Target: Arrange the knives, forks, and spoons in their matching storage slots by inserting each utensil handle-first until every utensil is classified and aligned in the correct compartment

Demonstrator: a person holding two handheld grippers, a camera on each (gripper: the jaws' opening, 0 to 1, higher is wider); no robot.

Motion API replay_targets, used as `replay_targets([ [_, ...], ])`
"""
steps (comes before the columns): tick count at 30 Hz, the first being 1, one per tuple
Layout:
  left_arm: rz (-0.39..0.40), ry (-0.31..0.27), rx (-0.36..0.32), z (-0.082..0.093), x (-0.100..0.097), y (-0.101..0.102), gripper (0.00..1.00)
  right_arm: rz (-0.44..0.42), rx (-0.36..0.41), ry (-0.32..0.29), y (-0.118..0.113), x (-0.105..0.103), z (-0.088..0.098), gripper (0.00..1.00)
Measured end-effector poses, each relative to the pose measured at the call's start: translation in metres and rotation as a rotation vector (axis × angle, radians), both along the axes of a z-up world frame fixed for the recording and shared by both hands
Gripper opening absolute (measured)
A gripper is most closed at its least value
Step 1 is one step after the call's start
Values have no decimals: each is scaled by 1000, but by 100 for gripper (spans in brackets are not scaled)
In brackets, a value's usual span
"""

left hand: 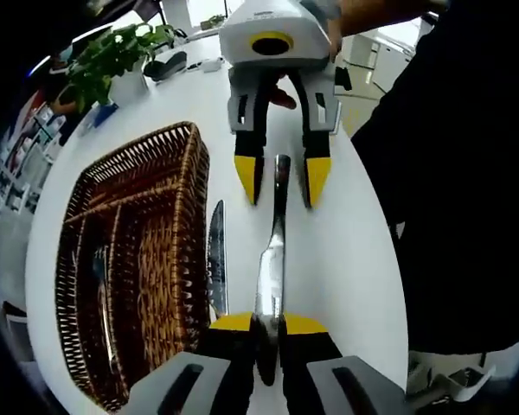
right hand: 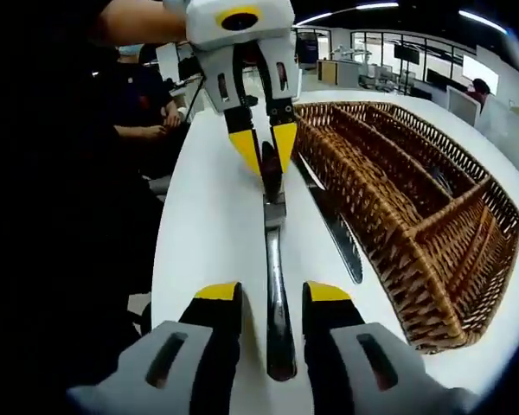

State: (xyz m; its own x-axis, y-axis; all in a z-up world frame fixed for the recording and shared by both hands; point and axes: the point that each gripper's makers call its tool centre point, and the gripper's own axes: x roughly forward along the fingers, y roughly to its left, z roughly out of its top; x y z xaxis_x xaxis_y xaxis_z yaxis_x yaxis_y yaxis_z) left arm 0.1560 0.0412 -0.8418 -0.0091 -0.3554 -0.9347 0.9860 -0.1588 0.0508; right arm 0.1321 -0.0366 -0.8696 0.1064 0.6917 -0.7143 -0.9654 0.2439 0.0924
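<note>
Clamped between our left gripper's point(left hand: 258, 324) yellow-tipped jaws, the long steel utensil point(left hand: 277, 226) reaches our right gripper point(right hand: 272, 298), whose parted jaws straddle it beside the brown wicker tray point(right hand: 398, 216) — uneven pull could twist it loose.

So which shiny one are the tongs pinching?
The long utensil in the middle, pinched by the left tongs at one end, with the right tongs open around its other end. The knife lies untouched beside the basket.

Woven wicker basket point(right hand: 415, 233), glossy metal utensil point(right hand: 275, 285)
</note>
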Motion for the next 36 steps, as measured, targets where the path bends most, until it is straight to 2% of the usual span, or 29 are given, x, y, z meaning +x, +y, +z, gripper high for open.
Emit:
replay_targets([
  [3, -4, -6, 4, 1, 1, 0, 9, 8, -3, -5, 3, -1, -2, 23],
  [6, -6, -8, 9, 0, 0, 1, 9, 21, 0, -22, 5, 0, -2, 17],
  [9, -6, -9, 9, 1, -1, 1, 9, 21, -6, -36, 8, 2, -3, 14],
  [15, -10, -14, 1, 4, 0, -1, 9, 49, -11, -101, 13, 6, -3, 11],
  [23, -9, -10, -2, 3, -1, 0, 9, 64, -12, -94, 15, 2, -3, 6],
  [26, -5, -6, -12, 4, -2, 2, 9, 76, -29, -115, 16, 2, -3, 5],
  [31, -3, -11, -35, 7, -2, 4, 9, 71, -30, -116, 15, 5, 8, 4],
  [32, -1, -15, -40, 8, -2, 4, 9, 86, -41, -159, 14, 10, 12, 4],
  [33, 5, -18, -49, 10, -1, 4, 10, 79, -39, -132, 15, 7, 13, 4],
  [36, 15, -18, -62, 15, -1, 5, 10, 94, -49, -147, 15, 8, 20, 4],
])
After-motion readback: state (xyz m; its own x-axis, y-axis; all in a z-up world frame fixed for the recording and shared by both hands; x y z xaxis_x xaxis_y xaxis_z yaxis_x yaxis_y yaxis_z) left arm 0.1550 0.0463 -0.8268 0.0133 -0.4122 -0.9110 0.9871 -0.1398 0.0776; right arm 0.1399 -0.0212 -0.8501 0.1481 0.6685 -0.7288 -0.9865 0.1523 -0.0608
